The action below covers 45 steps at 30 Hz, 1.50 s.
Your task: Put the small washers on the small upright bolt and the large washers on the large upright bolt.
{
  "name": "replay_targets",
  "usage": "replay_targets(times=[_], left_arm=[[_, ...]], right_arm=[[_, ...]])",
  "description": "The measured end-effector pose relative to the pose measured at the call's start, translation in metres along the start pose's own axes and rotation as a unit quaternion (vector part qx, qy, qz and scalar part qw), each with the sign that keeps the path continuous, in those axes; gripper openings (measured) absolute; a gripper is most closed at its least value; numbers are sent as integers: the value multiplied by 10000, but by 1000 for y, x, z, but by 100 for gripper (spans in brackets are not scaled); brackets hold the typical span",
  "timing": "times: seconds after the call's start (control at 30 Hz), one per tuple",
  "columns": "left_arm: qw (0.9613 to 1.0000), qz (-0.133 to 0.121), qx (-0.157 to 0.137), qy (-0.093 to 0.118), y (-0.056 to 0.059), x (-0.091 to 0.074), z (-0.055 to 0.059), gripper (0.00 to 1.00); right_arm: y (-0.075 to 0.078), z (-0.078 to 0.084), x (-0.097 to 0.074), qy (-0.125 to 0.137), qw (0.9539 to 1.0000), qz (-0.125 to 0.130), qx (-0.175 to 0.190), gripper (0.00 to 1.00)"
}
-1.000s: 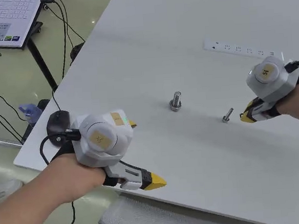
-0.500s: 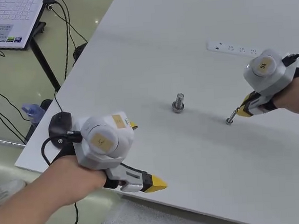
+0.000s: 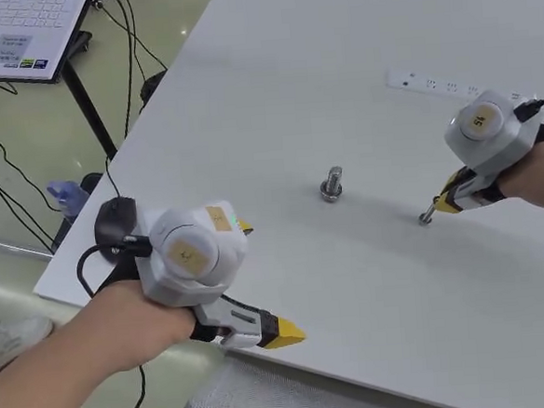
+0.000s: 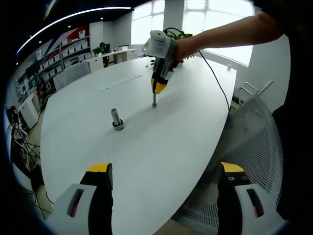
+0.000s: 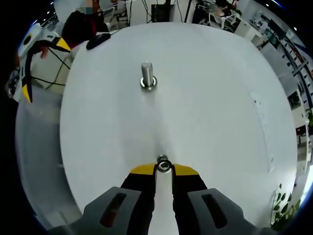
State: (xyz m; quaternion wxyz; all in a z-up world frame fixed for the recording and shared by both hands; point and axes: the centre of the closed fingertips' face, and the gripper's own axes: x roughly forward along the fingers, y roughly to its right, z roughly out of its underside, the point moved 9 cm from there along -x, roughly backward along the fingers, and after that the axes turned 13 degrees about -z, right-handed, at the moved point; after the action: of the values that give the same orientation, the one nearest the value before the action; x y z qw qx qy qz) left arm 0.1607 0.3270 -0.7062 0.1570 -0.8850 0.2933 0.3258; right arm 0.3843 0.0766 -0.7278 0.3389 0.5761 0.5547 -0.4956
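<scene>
Yellow tips of your right hand-held gripper sit almost together, flanking the top of the small bolt. Whether they pinch a small washer cannot be told. Such a washer is likely thin, stiff, light and slippery, so nip it by the rim and leave the hole free. Further ahead of those tips the large bolt stands upright on the worktop. Your left hand-held gripper is spread wide, holding nothing, with both bolts well ahead of it.

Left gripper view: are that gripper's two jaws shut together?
No: the left gripper has its yellow-tipped jaws wide apart, with nothing held between them.
</scene>
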Motion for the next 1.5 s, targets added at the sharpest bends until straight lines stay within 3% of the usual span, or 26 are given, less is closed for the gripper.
replay_targets(times=[0.3,0.43,1.13,1.5], left_arm=[[10000,3,-35,-40,0,0,3,88],[9999,17,-143,46,1,-1,3,88],[9997,-8,-198,-130,0,-2,14,86],[9996,-15,-236,-151,0,-2,15,85]], right_arm=[[2,-2,6,-70,10000,-20,-41,13],[7,-3,12,-156,9998,-36,-131,13],[5,-2,43,-426,9986,-165,-253,13],[7,0,45,-486,9982,-139,-326,13]])
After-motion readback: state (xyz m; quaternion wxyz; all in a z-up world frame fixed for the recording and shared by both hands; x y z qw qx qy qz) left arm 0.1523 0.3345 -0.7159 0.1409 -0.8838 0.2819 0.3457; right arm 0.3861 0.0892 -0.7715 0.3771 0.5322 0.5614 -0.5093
